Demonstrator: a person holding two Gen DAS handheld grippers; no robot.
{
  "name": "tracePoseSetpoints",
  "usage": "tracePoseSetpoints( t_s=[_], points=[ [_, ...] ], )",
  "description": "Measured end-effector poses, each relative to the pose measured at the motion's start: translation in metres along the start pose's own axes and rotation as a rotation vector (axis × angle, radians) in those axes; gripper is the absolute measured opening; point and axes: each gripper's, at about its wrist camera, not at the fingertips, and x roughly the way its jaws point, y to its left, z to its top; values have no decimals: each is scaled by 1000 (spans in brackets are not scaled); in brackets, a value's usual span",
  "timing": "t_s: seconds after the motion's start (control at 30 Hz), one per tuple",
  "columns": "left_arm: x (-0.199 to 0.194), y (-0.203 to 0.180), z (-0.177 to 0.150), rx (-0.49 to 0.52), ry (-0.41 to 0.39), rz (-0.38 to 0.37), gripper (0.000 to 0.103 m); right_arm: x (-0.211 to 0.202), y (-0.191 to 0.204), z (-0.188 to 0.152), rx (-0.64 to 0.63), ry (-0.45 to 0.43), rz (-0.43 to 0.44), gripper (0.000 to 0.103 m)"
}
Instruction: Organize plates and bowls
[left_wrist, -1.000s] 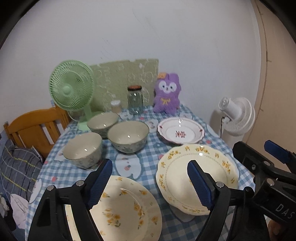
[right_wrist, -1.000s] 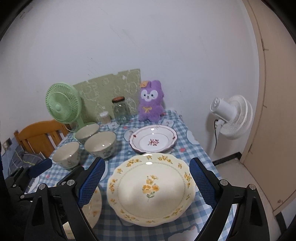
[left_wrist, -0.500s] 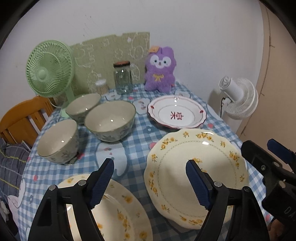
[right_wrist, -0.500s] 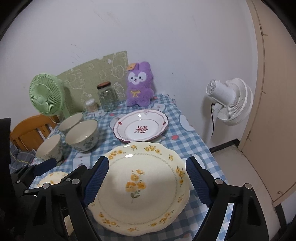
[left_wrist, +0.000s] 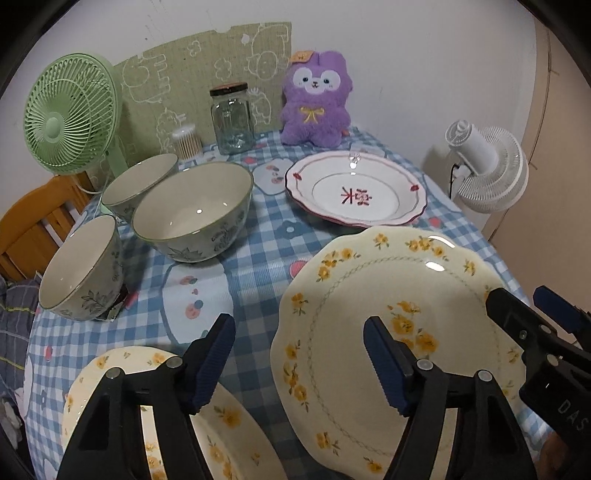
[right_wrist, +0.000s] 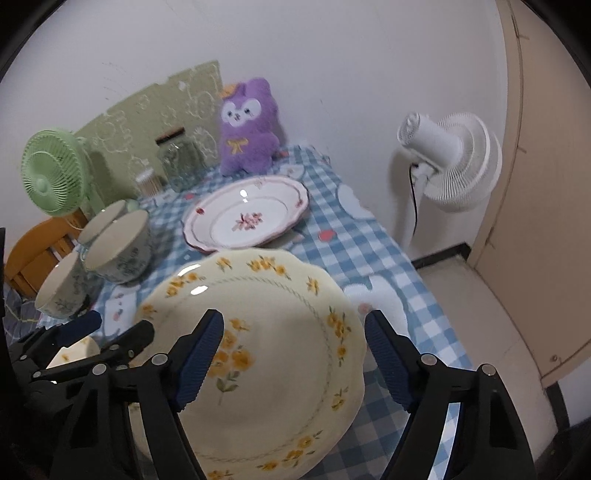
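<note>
Two cream plates with yellow flowers lie at the table's near edge: one on the right (left_wrist: 388, 317), (right_wrist: 266, 354), one on the left (left_wrist: 147, 424). A white plate with a red rim (left_wrist: 354, 194), (right_wrist: 247, 218) lies behind. Three green-rimmed bowls stand at the left: a large one (left_wrist: 192, 218), one behind it (left_wrist: 138, 184), one nearer (left_wrist: 81, 269). My left gripper (left_wrist: 299, 362) is open and empty, above the gap between the two cream plates. My right gripper (right_wrist: 295, 354) is open and empty, low over the right cream plate.
The table has a blue checked cloth (left_wrist: 251, 266). At its back stand a green fan (left_wrist: 70, 114), a glass jar (left_wrist: 232, 118), a toothpick holder (left_wrist: 186, 140) and a purple plush toy (left_wrist: 316, 99). A white fan (right_wrist: 450, 162) stands on the floor at the right. A wooden chair (left_wrist: 33, 229) is at the left.
Both grippers have moved forward and down toward the table. The cream plates now fill more of each view. Both stay open and nothing on the table has moved.
</note>
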Motion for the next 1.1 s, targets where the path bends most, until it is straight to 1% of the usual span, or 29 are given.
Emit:
tracePoseSetpoints(
  t_s=[0.13, 0.3, 0.43, 0.5, 0.53, 0.57, 0.6, 0.67, 0.7, 0.87, 1.1],
  points=[
    [11, 0, 0, 7, 30, -6, 68, 9, -3, -4, -3, 26, -22, 81],
    [21, -3, -3, 24, 62, -13, 66, 18, -5, -7, 3, 48, -33, 81],
    [28, -5, -6, 40, 96, -21, 55, 24, -8, -9, 8, 67, -46, 81],
    [32, -5, -6, 45, 114, -28, 50, 26, -11, -10, 13, 73, -52, 79],
    [35, -5, -6, 46, 125, -33, 49, 27, -10, -10, 14, 78, -55, 74],
    [36, -5, -6, 46, 128, -30, 48, 28, -11, -10, 15, 83, -53, 71],
    [36, -5, -6, 44, 127, -31, 48, 30, -11, -10, 19, 86, -51, 70],
    [36, -4, -6, 40, 127, -33, 46, 32, -12, -11, 28, 89, -48, 61],
    [36, -3, -6, 39, 126, -33, 45, 33, -13, -12, 28, 94, -50, 59],
    [35, -3, -6, 41, 124, -34, 44, 34, -16, -13, 35, 98, -80, 43],
    [35, -3, -7, 47, 121, -28, 45, 34, -16, -15, 21, 94, -124, 35]
  ],
)
